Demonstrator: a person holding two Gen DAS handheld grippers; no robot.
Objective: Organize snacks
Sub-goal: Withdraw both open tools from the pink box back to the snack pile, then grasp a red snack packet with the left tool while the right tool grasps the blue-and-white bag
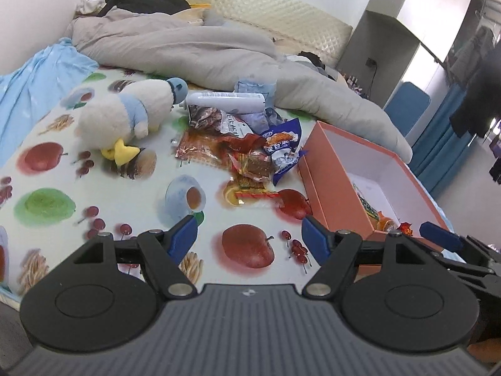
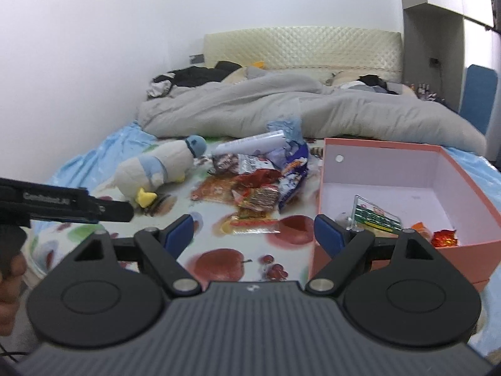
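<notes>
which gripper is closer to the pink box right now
Right. The right gripper hangs at the pink box's near corner; the left gripper sits farther left, over the fruit-print sheet.

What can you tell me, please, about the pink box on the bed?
The box is a lidless rectangular carton, apparently cardboard, salmon-pink outside and white inside, with a small round hole in its far wall. It sits upright on the fruit-print sheet, to the right of the snack pile, with the grey duvet behind it. Inside lie a green-labelled packet and a few small orange and red wrapped snacks near the front; the rest of its floor is bare.
</notes>
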